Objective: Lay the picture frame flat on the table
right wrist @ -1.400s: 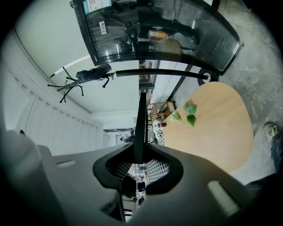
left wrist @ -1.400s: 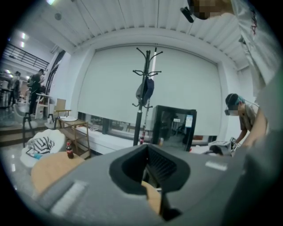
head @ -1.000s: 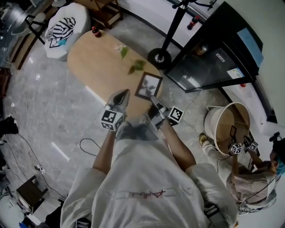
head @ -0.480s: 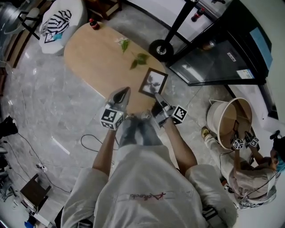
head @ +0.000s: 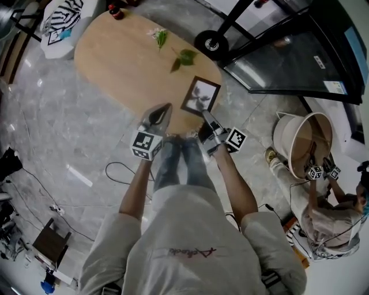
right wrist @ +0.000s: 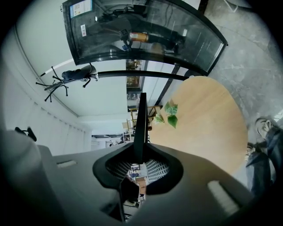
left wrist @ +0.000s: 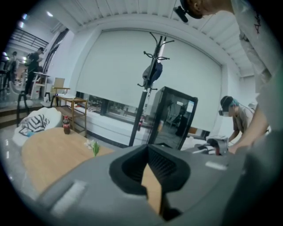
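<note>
The dark picture frame [head: 200, 96], holding a grey plant print, is over the near right end of the oval wooden table [head: 127, 63], its face turned up toward the head view. My right gripper [head: 209, 120] is shut on the frame's near edge. In the right gripper view the frame [right wrist: 140, 121] shows edge-on, rising from between the jaws. I cannot tell whether the frame rests on the tabletop. My left gripper [head: 162, 110] hovers at the table's near edge, left of the frame, jaws together with nothing in them.
Green leaves [head: 184, 57] and a small flower sprig [head: 159, 37] lie on the table beyond the frame, with a cola bottle [head: 115, 9] at the far end. A coat stand base [head: 210, 41], a glass-door fridge [head: 288, 57], a bucket [head: 302, 144] and a crouching person [head: 328, 219] are at the right.
The head view has shifted, so the table sits higher in the picture. My right gripper keeps its grip on the frame. The left gripper stays beside it.
</note>
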`<state>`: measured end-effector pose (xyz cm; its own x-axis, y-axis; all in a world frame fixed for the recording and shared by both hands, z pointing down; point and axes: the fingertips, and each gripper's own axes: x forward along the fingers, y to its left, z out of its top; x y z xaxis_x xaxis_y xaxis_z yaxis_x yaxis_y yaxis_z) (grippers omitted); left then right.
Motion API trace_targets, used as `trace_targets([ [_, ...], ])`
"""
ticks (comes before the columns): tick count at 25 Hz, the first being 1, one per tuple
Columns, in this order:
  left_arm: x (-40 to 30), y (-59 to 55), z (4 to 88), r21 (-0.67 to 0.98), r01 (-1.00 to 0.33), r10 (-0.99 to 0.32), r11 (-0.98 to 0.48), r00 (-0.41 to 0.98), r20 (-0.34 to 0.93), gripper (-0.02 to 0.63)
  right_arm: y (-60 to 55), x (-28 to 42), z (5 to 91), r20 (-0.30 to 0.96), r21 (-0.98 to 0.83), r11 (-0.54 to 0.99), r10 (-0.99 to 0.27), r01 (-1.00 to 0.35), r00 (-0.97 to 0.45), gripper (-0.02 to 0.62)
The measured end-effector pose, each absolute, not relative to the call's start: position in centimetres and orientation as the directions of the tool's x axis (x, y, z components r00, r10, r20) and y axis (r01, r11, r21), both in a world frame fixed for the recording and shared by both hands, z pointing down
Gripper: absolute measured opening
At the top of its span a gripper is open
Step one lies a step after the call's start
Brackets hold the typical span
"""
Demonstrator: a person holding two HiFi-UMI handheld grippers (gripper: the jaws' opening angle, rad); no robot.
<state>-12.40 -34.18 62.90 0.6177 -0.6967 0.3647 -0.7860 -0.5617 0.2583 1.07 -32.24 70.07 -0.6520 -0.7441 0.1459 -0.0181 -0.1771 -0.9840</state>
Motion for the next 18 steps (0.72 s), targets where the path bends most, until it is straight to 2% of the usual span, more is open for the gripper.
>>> trace_targets([
  [18,-13.2,-29.5,73.9,0.346,-0.789,-0.657,-0.508,0.615,0.436,0.000,-25.8,-1.3,80.1,0.229,-0.959,-0.280,-0.696,-0.036,-0.681,0.075],
])
